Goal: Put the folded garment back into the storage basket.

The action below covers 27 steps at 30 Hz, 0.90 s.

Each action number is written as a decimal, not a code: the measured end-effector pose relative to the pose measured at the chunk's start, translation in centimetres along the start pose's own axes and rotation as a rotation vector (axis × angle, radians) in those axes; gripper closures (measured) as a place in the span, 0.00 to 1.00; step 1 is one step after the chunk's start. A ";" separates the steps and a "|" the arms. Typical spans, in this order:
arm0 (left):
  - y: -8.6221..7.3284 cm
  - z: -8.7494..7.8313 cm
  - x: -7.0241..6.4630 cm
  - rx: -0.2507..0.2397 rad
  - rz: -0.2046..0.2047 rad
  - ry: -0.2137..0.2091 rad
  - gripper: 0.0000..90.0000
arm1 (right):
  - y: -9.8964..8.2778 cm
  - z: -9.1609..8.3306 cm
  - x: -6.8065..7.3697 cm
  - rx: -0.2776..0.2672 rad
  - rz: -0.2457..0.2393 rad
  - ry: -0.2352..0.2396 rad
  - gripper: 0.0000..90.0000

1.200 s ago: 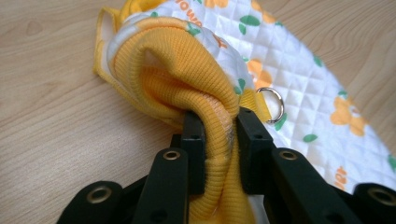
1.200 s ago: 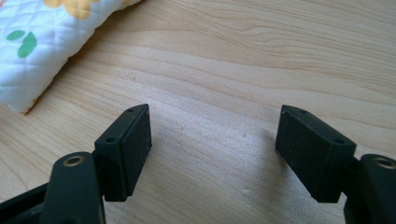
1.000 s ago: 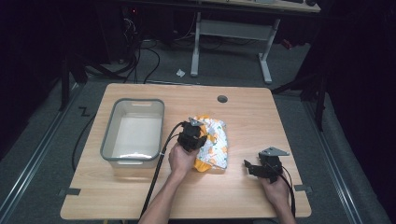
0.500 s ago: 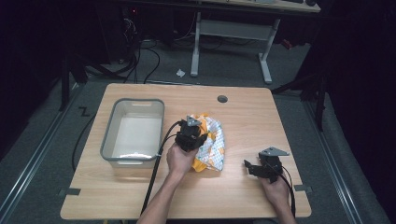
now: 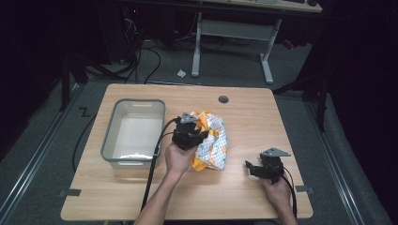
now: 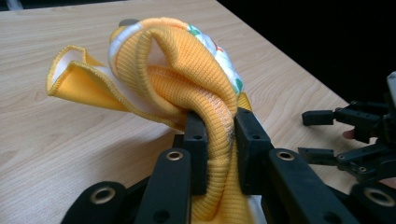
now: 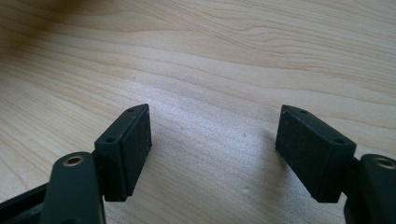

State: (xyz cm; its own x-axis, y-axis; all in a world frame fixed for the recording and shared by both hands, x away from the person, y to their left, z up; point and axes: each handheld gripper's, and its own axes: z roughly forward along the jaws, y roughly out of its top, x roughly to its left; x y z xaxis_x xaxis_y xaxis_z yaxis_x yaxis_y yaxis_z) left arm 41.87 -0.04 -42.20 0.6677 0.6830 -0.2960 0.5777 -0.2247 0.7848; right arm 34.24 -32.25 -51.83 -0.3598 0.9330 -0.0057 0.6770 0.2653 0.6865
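A bunched orange cloth with a white patterned side lies at the middle of the wooden table. My left gripper is shut on a thick orange fold of it, and the pinched cloth rises in a loop above the tabletop between the jaws of the left gripper. Down at the front right of the table, my right gripper is held low by a hand, well apart from the cloth. In its own view the right gripper is open, with bare wood between the pads.
A grey plastic bin stands left of the cloth, close to the left hand. A round cable hole sits near the table's far edge. Cables trail from both grippers toward the front edge. Dark floor and a desk frame lie beyond the table.
The left hand has risen a little with the cloth in its jaws, lifting the pinched fold off the table. The right hand has not moved.
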 end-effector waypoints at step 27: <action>1.5 -4.7 1.1 -0.055 0.032 0.047 0.86 | 0.0 0.0 0.0 -0.001 -0.001 0.000 0.30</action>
State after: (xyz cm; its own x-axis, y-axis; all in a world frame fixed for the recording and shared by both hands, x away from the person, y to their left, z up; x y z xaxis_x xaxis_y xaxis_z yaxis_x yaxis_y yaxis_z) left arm 41.26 3.61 -38.76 0.6623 0.7079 -0.2453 0.5287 -0.2096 0.8225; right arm 34.24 -32.26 -51.83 -0.3607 0.9327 -0.0063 0.6762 0.2662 0.6869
